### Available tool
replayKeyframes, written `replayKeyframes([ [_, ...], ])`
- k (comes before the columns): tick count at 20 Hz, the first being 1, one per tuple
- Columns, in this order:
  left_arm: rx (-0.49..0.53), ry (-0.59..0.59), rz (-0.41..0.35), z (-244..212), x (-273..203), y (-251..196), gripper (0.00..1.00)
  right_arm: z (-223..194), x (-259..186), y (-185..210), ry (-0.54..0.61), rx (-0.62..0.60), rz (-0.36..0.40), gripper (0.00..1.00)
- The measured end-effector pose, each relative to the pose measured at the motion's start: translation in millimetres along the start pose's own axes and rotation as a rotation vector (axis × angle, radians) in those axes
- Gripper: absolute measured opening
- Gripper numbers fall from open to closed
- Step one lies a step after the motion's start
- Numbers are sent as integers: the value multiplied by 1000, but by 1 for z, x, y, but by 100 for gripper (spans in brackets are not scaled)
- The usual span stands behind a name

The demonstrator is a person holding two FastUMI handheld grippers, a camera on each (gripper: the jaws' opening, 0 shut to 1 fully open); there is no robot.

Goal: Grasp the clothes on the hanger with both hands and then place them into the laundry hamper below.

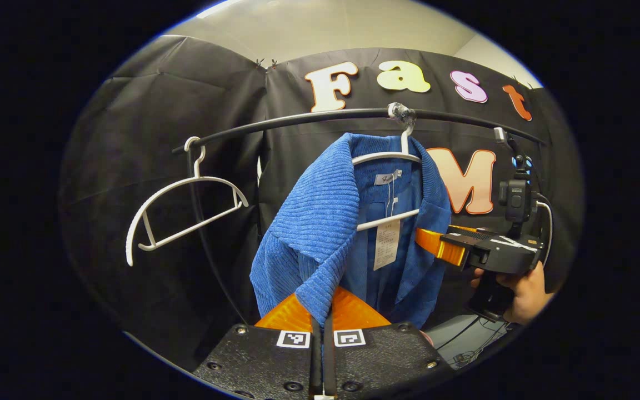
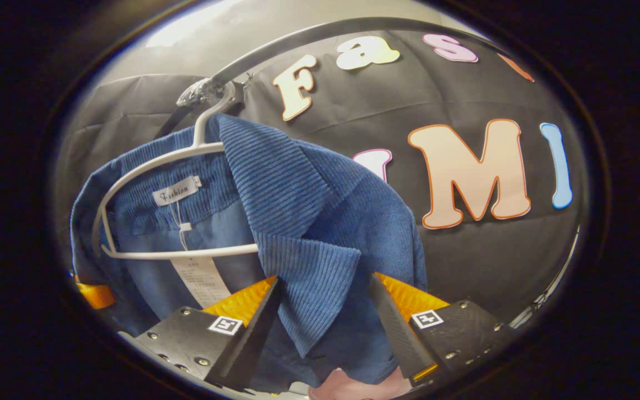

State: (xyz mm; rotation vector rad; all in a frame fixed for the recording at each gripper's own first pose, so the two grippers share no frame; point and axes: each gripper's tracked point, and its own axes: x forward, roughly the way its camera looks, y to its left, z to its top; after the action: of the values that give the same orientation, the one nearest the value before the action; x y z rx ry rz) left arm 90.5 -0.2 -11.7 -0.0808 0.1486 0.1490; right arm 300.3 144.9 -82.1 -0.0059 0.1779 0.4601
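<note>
Gripping stage under way. Blue jacket point(image 1: 320, 233) hanging on white hanger point(image 1: 386, 157) under black rail point(image 1: 309, 119). Left tool point(image 1: 323, 311) pinching jacket's near lapel, narrow. Right tool point(image 2: 323, 300) straddling other lapel, gaping wide. Next: closing right tool, lifting jacket off hanger.

Left tongs point(image 1: 323, 311) pinched tight, fingers nearly meeting. Right tongs point(image 2: 325, 311) stood wide apart, held level by hand point(image 1: 523, 289) gripping handle from below.
</note>
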Motion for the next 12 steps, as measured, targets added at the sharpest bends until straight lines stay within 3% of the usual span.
replayKeyframes([
  [1,-2,-1,3,1,-1,0,1,-1,7,-1,8,14,-4,91],
  [2,-5,-2,2,1,-3,1,1,1,13,-3,4,30,-11,95],
  [6,-10,-5,6,1,-4,5,1,5,31,-3,-23,49,-27,95],
  [11,-15,-19,4,9,-4,7,1,19,20,-17,-73,-6,-94,3],
  [12,-14,-24,-4,11,-3,7,1,21,16,-20,-72,-22,-101,3],
])
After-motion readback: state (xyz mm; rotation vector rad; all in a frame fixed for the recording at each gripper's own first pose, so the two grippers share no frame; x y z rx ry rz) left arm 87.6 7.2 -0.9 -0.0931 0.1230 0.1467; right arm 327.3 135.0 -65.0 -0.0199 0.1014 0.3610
